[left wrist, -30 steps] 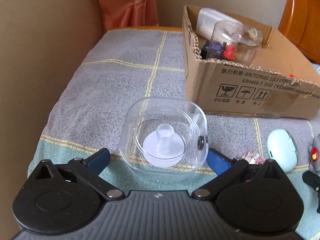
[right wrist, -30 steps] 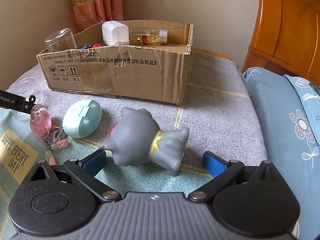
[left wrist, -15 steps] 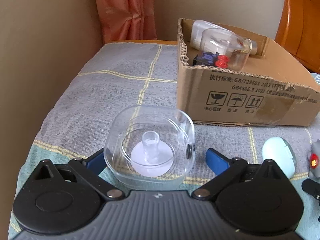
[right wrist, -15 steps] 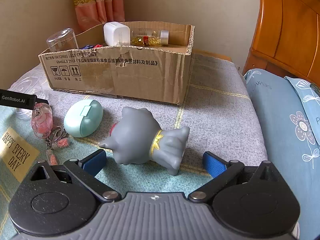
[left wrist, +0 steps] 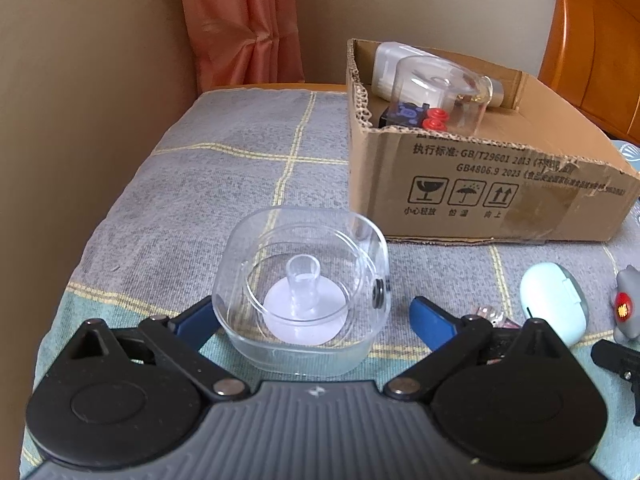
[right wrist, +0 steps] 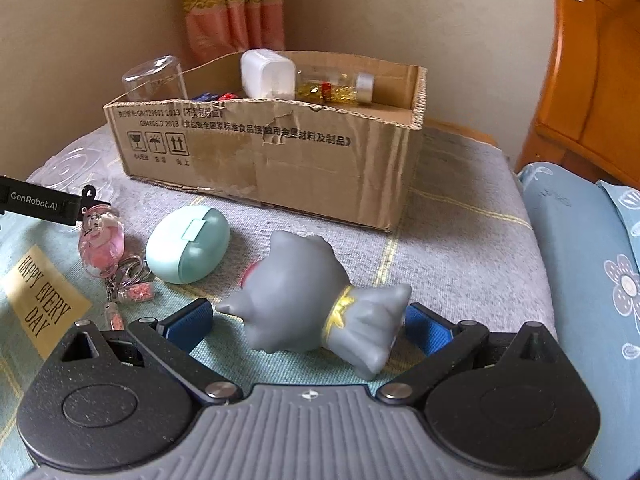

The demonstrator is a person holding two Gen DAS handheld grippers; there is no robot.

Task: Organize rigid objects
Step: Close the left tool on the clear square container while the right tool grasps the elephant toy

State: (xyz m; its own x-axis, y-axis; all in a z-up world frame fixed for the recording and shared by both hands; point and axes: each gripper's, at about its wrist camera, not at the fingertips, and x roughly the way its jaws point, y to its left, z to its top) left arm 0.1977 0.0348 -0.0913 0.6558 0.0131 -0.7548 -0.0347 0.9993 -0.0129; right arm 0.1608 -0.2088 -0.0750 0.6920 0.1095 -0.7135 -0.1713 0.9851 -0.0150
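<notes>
One box (left wrist: 480,184), two clear cases (left wrist: 304,292).

A clear plastic container (left wrist: 304,292) sits between the left gripper's (left wrist: 316,316) wide jaws, which have just been closing. A cardboard box (left wrist: 480,188) stands beyond.

beige walls (left wrist: 100,80), pink curtain (left wrist: 244,32) in corner, orange wooden furniture (right wrist: 592,60) right, daylight
</notes>
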